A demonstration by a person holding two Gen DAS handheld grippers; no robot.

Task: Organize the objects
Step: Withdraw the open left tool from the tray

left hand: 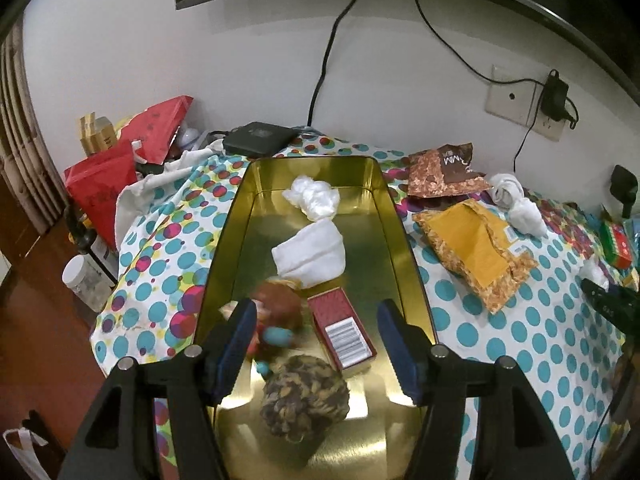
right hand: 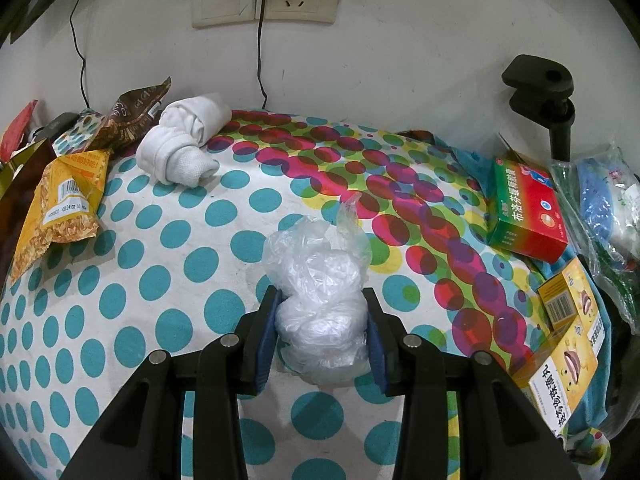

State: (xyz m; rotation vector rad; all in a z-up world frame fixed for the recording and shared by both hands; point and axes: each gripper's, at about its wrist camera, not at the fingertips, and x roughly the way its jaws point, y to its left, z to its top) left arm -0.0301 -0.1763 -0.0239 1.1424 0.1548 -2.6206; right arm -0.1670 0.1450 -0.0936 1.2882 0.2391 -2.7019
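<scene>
Your left gripper point(left hand: 316, 320) hangs over the gold metal tin point(left hand: 394, 216), its blue-padded jaws spread wide with nothing pressed between them. The tin is a long rectangular tray with rounded corners and a brushed, reflective floor. Inside it, from the far end toward you, lie a crumpled ball of white plastic point(left hand: 312, 196), a folded white cloth point(left hand: 310, 254) with soft creased edges, a flat red cardboard box point(left hand: 342, 330) showing a barcode label, a blurred reddish-brown toy point(left hand: 276, 312) with turquoise bits just beside your left pad, and a rounded lump in mottled brown-and-black print point(left hand: 304, 394) nearest the camera.

Your right gripper point(right hand: 322, 330) is closed on a wad of thin, translucent plastic bag point(right hand: 320, 280); the crinkled film bulges above and below the pads and rests on the polka-dot tablecloth point(right hand: 160, 280).

Well apart, near the wall, sits a rolled white sock point(right hand: 184, 144) of ribbed knit, with a torn yellow snack packet point(right hand: 66, 200) and a brown foil wrapper point(right hand: 132, 120) to its left. A glossy red-and-green carton point(right hand: 526, 212) lies at the right edge.
</scene>
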